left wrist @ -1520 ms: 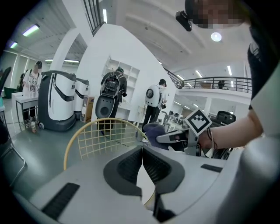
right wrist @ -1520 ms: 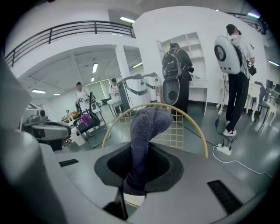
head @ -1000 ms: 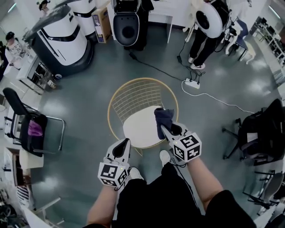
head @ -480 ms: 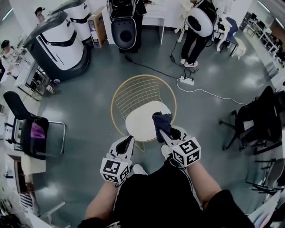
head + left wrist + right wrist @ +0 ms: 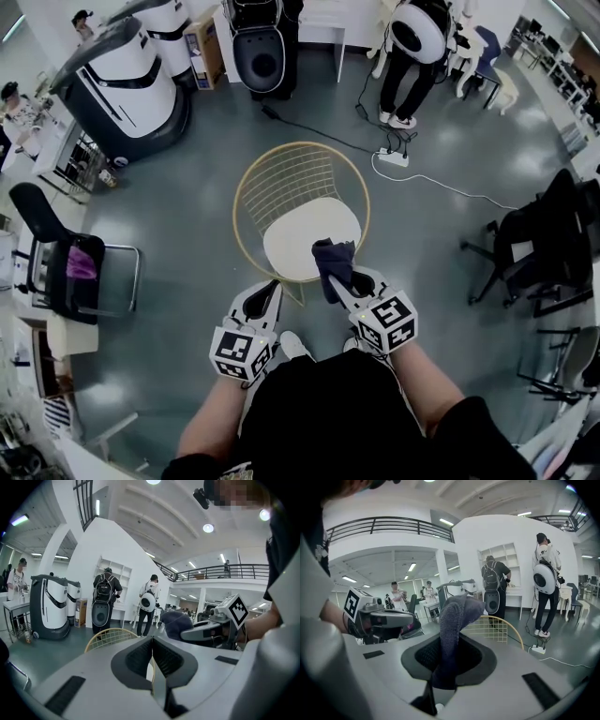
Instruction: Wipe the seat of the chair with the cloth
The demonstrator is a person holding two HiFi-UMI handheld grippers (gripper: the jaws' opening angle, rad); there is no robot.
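**A:** How's the cloth [image 5: 457, 616] going to handle?

**B:** Light, soft and floppy, I'm judging. It's drooping over above my jaws, no stiffness at all. It won't break, and it prob. won't slip given that knit-like nap. The best hold is a bunched fold, w/ enough loose end hanging free to lie flat on the seat [image 5: 298, 242].

**A:** What are you gripping it w/?

**B:** My right gripper [image 5: 339, 279]. I'm pinching a fold of the cloth, jaws closed down to the cloth's thickness, w/ the dark bunch sticking out past the tips.

**A:** Where's that rel. to the chair [image 5: 251, 192]?

**B:** I'm holding it over the chair's front edge, on the right-hand side of the seat. I can't tell if it's touching the seat or hovering just above.

**A:** And the left gripper [image 5: 270, 289]?

**B:** Its jaws are pressing together w/ nothing btw them. I'm holding it just off the chair's front-left rim, not touching as far as I can see.
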